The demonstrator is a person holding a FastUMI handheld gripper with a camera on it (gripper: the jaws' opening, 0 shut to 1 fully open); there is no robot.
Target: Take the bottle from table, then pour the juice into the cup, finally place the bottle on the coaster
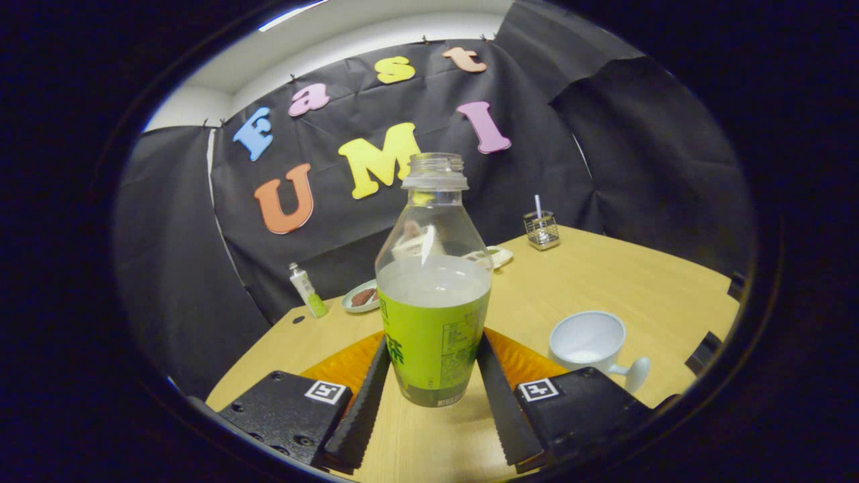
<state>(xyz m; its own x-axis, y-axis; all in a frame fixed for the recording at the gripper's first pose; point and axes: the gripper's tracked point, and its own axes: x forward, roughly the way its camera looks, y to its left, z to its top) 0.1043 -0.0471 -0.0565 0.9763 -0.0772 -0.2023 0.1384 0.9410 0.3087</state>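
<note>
The claw [433, 376] was closed on the bottle [433, 295], both fingers pressing on its green label; the uncapped bottle stood upright, holding pale liquid. An orange coaster [342, 367] lay behind it on the desk [604, 282]. The white cup [590, 342] stood just right, with free desk beyond it
</note>
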